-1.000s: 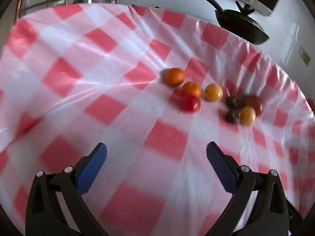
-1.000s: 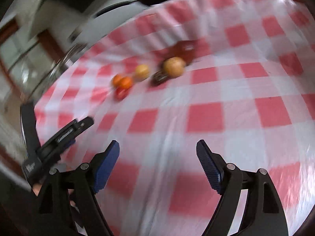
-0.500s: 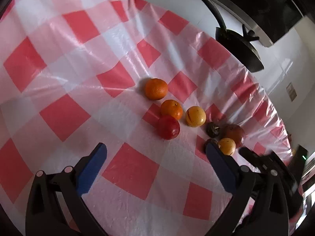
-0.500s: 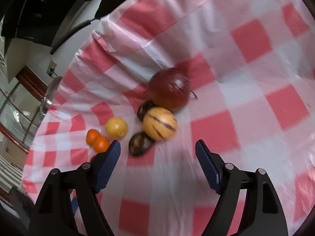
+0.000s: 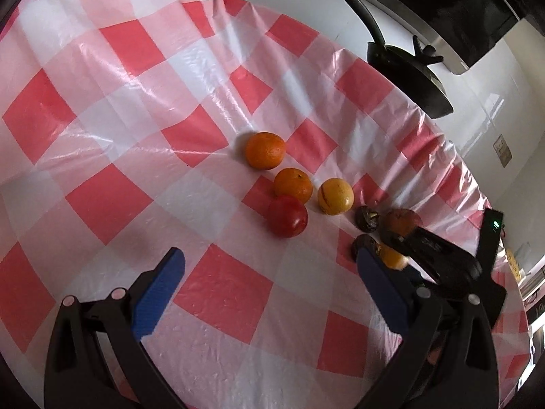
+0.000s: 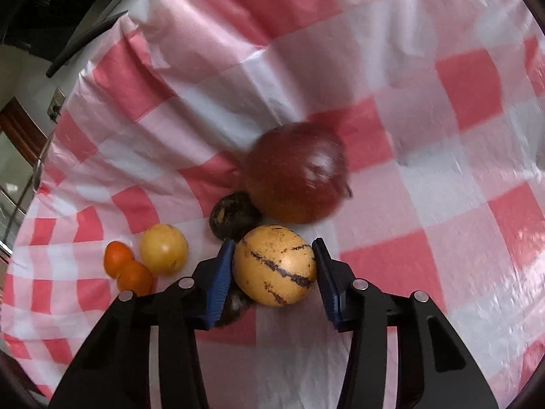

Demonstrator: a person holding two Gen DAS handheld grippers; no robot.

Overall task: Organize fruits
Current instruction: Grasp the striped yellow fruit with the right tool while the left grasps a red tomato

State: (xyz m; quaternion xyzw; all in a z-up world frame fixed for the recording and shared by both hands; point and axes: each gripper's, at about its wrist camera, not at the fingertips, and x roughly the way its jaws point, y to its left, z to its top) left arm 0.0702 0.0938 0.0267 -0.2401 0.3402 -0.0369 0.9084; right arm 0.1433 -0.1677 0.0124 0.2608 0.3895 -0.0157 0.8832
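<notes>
A glossy, crinkled red-and-white checked plastic cloth (image 5: 143, 143) covers the counter. The right tool (image 6: 274, 269) has just been closing; its blue ribbed pads now sit against both sides of a smooth yellow striped fruit (image 6: 274, 266). Just beyond lie a dark wrinkled fruit (image 6: 233, 216) and a large red apple (image 6: 296, 173); two oranges (image 6: 127, 269) sit left. The left tool (image 5: 269, 284) hangs wide apart, empty, near a red tomato (image 5: 287, 216).

Open left tongs (image 5: 269, 281) over checked tablecloth (image 5: 119, 109), oranges (image 5: 265, 150), red fruit (image 5: 287, 216), pan (image 5: 408, 78)
</notes>
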